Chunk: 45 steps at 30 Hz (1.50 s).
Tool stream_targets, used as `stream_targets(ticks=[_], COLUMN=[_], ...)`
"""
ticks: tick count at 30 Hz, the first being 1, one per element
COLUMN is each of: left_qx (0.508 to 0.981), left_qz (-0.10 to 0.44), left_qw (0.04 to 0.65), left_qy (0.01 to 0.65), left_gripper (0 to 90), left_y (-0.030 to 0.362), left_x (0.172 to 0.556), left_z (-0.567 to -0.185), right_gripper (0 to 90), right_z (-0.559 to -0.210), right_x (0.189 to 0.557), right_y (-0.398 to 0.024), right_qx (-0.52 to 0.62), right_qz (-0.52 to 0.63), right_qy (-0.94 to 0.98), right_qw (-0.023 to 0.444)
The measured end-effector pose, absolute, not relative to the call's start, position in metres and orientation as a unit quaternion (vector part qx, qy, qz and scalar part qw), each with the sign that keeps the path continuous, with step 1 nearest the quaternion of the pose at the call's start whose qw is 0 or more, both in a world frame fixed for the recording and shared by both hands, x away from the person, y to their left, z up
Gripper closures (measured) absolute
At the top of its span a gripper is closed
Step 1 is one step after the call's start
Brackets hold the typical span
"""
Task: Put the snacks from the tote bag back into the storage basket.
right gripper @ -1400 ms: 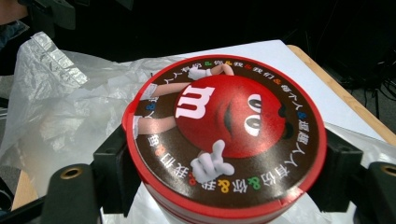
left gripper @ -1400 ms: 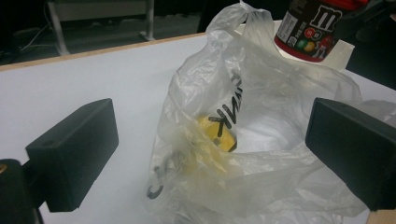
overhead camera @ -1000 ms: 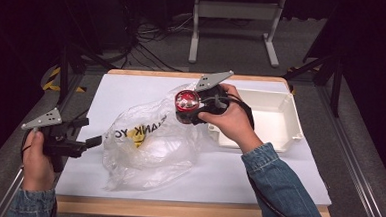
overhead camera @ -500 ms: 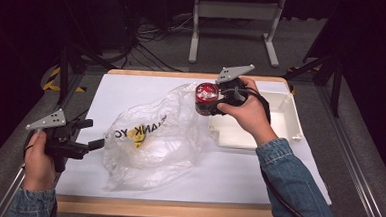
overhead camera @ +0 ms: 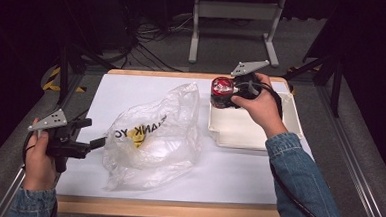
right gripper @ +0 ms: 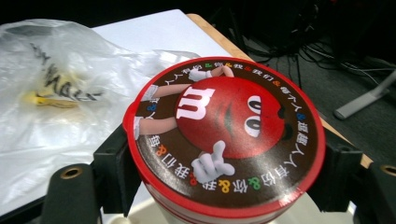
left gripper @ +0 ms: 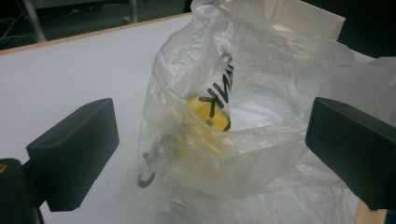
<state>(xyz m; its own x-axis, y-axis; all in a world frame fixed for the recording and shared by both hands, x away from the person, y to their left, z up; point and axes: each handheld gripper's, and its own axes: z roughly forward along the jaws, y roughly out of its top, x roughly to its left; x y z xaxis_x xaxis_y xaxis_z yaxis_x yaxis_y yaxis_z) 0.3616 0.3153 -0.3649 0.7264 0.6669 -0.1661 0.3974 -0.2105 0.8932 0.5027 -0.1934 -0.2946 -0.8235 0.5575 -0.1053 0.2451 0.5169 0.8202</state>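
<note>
Your right gripper point(overhead camera: 222, 93) pinches the candy tub point(overhead camera: 221, 91) at upper centre, above the tray point(overhead camera: 249, 134) corner; a slackened grip drops it outside.

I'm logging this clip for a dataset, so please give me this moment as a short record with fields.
scene: white-topped table seen from above
right tongs: shut on the red candy tub, one jaw on each side of it
tub position: over the far left corner of the white tray
tub lid: red, cartoon candy face, on the tub
left tongs: open, at the near edge of the clear plastic bag
bag: crumpled, lying left of the tray, black lettering, something yellow inside
</note>
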Motion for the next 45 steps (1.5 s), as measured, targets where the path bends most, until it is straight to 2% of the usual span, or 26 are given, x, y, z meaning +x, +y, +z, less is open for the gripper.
stream_targets(ticks=[5, 19, 45], left_qx=[0.768, 0.787, 0.802], left_qz=[0.138, 0.146, 0.129], left_qw=[0.509, 0.487, 0.488], left_qy=[0.364, 0.350, 0.319], left_gripper=[3.5, 4.8, 7.2], left_y=[0.315, 0.316, 0.315], left_x=[0.363, 0.365, 0.367], left_z=[-0.366, -0.369, -0.373], right_gripper=[24.5, 24.5, 24.4], right_z=[-0.300, -0.329, -0.385], right_x=[0.512, 0.529, 0.542], right_y=[-0.204, -0.219, -0.218], right_qx=[0.245, 0.256, 0.253], right_qz=[0.427, 0.415, 0.405], right_qy=[0.850, 0.851, 0.863], right_qw=[0.189, 0.197, 0.168])
